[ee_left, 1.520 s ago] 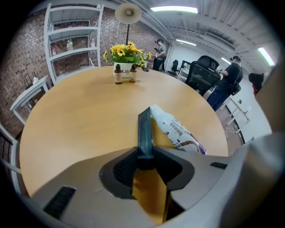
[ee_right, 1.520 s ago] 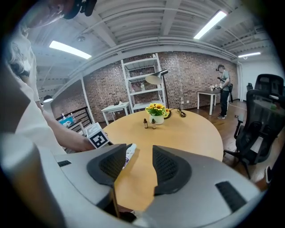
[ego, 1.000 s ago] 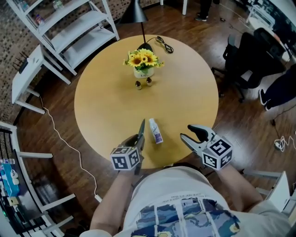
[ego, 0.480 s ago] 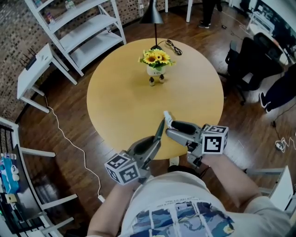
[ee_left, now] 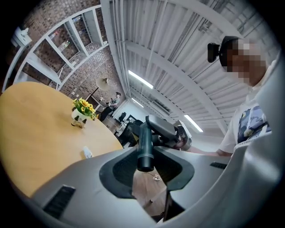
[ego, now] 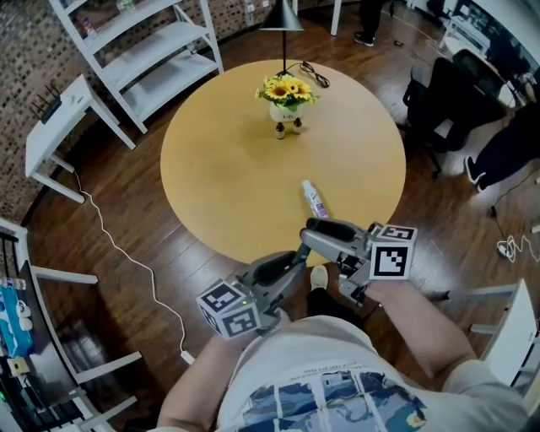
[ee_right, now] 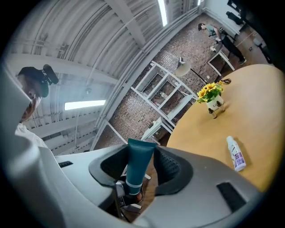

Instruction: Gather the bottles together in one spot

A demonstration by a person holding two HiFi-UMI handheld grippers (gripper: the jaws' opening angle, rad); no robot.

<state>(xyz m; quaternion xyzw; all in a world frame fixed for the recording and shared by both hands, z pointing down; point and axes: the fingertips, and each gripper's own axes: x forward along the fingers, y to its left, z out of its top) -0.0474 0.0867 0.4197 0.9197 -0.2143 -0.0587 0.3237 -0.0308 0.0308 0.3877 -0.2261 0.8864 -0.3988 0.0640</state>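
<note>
My left gripper (ego: 294, 258) and right gripper (ego: 314, 231) meet tip to tip just off the near edge of the round wooden table (ego: 211, 169). Both are shut on one dark teal tube (ee_right: 139, 162). The left gripper (ee_left: 146, 171) grips its cap end (ee_left: 145, 162). The right gripper's (ee_right: 141, 171) jaws have just been closing with the tube's broad end between them. A white bottle (ego: 314, 199) with a purple label lies on the table ahead of the grippers. Two small brown bottles (ego: 287, 131) stand at the foot of a sunflower vase (ego: 286, 108) at the table's far side.
A floor lamp (ego: 283, 17) rises behind the table with its cable (ego: 314, 74) on the tabletop edge. White shelving (ego: 143, 51) stands at the back left, a white side table (ego: 51, 126) at the left, and a dark office chair (ego: 447, 93) at the right. A white cord (ego: 126, 253) crosses the wooden floor.
Both grippers drew back from beside the white bottle to just off the table's near edge and turned to face each other. The right jaws, wide open before, have closed round the tube.
</note>
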